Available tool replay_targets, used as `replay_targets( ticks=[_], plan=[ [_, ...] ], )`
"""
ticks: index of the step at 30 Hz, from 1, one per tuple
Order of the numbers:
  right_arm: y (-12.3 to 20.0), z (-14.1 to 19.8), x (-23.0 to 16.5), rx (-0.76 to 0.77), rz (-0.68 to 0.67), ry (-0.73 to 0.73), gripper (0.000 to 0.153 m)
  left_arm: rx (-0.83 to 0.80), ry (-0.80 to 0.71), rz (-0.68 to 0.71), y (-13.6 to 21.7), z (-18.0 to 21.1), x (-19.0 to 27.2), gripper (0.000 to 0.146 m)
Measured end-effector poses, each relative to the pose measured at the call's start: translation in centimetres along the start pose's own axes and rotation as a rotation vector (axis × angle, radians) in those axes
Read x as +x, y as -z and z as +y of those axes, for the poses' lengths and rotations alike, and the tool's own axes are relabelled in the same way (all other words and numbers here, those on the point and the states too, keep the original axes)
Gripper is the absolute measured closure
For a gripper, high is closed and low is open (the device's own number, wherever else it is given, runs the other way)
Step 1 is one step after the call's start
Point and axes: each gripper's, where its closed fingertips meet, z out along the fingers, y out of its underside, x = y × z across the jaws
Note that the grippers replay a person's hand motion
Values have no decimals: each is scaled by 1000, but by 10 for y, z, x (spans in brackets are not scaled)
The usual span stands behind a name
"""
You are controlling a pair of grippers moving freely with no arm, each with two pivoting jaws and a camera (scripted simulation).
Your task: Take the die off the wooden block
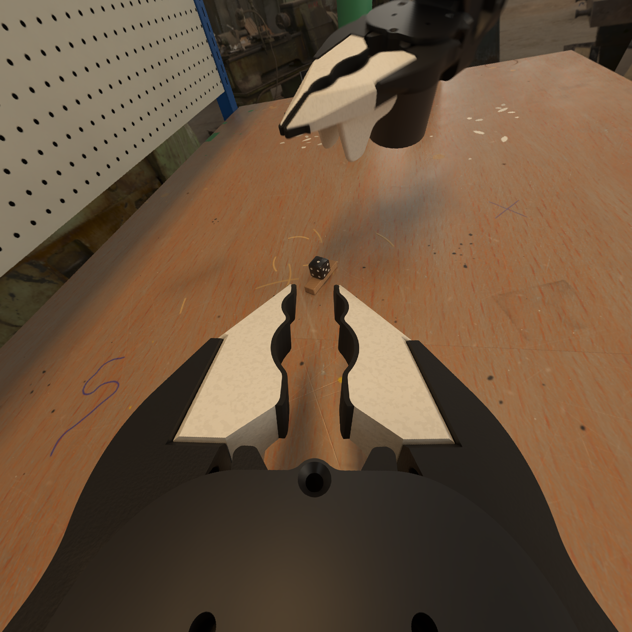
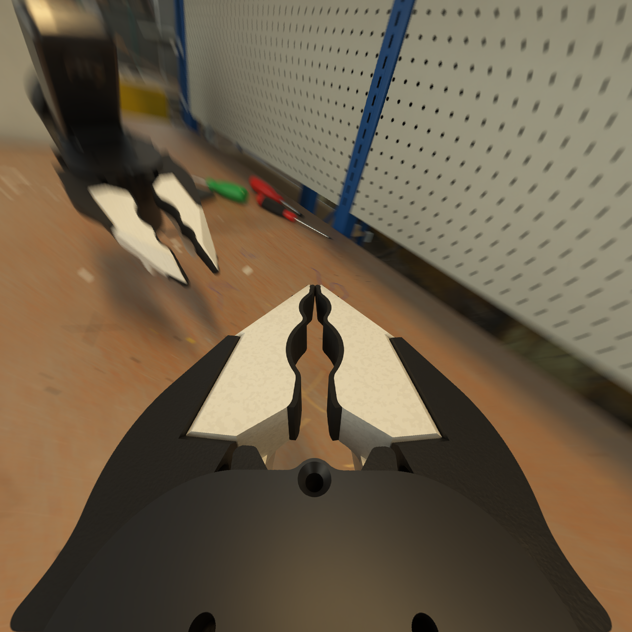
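Left tongs (image 1: 314,286), nearest the lens, hover released just short of a small wooden block (image 1: 319,281) lying flat on the scuffed plywood surface (image 1: 444,307), with the black white-pipped die (image 1: 318,267) sitting on the block's far end. Right tongs (image 1: 286,131) (clenched on nothing, tips together) hang above the surface well beyond the die. Green (image 2: 228,189) and red (image 2: 273,201) screwdrivers lie by the pegboard (image 2: 478,136).

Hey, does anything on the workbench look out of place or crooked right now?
Mostly tidy. The black die sits on the far end of the thin wooden block, turned corner-on instead of square to it. Red and green screwdrivers lie loose by the pegboard.
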Motion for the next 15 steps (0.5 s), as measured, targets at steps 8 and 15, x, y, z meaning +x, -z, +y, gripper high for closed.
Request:
replay_targets(
  ticks=[8, 15],
  plan=[
    [13, 18, 31, 92, -210, -685, 153, 0, -7, -5, 0, -1, 0, 125],
    [1, 56, 2, -209, -222, -346, 151, 1, -2, -16, 3, 0, -4, 125]
  ],
)
